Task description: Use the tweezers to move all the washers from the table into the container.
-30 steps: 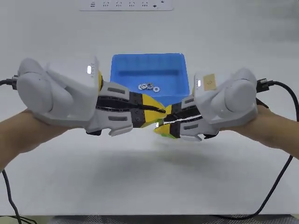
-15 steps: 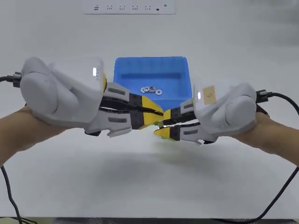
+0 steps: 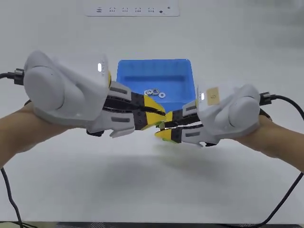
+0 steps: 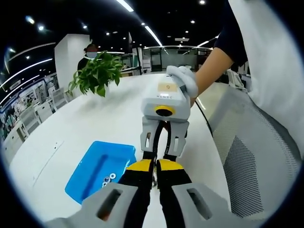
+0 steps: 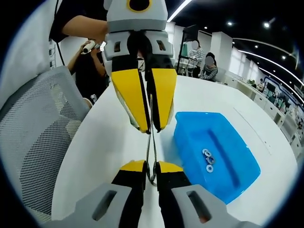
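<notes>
Hand-held gripper pair: left hand-held gripper (image 3: 160, 114) and right hand-held gripper (image 3: 159, 131) each pinch thin metal tweezers (image 5: 151, 142) above table (image 3: 142, 180); three washers (image 3: 156, 92) lie in blue container (image 3: 180, 71); tweezers judged light, springy, slippery, best gripped mid-arm.

The tweezers (image 5: 151, 142) are a thin bare-metal pair, held up off the table, pinched at both ends, arms almost closed. The blue rectangular container (image 3: 142, 76) sits open at their 12 o'clock in the head view. A few silver washers (image 3: 155, 92) lie flat inside, clustered toward its 6 o'clock wall.
</notes>
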Motion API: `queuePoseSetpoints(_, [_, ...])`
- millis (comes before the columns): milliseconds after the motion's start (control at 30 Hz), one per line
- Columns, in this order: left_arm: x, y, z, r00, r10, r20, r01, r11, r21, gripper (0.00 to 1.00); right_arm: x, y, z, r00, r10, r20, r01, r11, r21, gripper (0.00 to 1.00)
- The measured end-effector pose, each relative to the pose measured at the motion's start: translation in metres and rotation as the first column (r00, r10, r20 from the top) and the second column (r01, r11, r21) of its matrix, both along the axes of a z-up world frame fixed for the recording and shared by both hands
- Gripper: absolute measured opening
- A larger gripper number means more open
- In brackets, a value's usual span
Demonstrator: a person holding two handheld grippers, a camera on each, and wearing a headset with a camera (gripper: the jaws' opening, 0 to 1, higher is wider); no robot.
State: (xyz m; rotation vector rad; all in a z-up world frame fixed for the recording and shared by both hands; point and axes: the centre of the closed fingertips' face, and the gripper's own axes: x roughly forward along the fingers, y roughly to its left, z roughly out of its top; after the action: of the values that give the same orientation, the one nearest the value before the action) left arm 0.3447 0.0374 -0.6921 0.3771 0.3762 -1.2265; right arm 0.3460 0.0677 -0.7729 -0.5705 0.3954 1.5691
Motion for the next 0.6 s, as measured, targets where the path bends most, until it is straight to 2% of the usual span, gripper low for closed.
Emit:
queuePoseSetpoints(33, [0.001, 0.000, 0.002, 1.000, 0.003, 0.002, -0.003, 1.000, -0.007, 0.09, 0.000, 0.000, 0.000, 1.000, -0.002, -0.003, 0.002, 1.000, 0.001, 0.09])
queuePoseSetpoints(100, [-0.002, -0.001, 0.005, 1.000, -0.006, -0.014, 0.006, 0.999, -0.032, 0.15, 0.002, -0.001, 0.001, 1.000, -0.008, -0.004, 0.008, 1.000, 0.004, 0.09])
queuePoseSetpoints(200, [-0.002, -0.001, 0.005, 1.000, -0.005, -0.005, 0.005, 1.000, -0.026, 0.16, 0.003, -0.001, 0.002, 1.000, -0.016, -0.007, 0.016, 1.000, 0.009, 0.09])
queuePoseSetpoints(333, [-0.001, 0.000, 0.007, 1.000, 0.014, -0.014, -0.015, 0.999, -0.044, 0.21, 0.003, -0.002, 0.004, 1.000, -0.019, -0.003, 0.019, 1.000, 0.009, 0.09])
queuePoseSetpoints(467, [0.000, 0.002, 0.015, 0.999, 0.043, -0.027, -0.046, 0.995, -0.088, 0.24, 0.002, -0.003, 0.007, 1.000, -0.023, -0.003, 0.023, 1.000, 0.011, 0.09])
queuePoseSetpoints(567, [0.000, 0.006, 0.015, 0.998, 0.061, -0.013, -0.062, 0.994, -0.085, 0.27, 0.001, -0.004, 0.009, 1.000, -0.028, -0.005, 0.028, 1.000, 0.014, 0.09])
queuePoseSetpoints(600, [-0.001, 0.008, 0.016, 0.998, 0.064, -0.023, -0.066, 0.994, -0.091, 0.28, 0.001, -0.004, 0.010, 1.000, -0.031, -0.004, 0.031, 0.999, 0.015, 0.09])
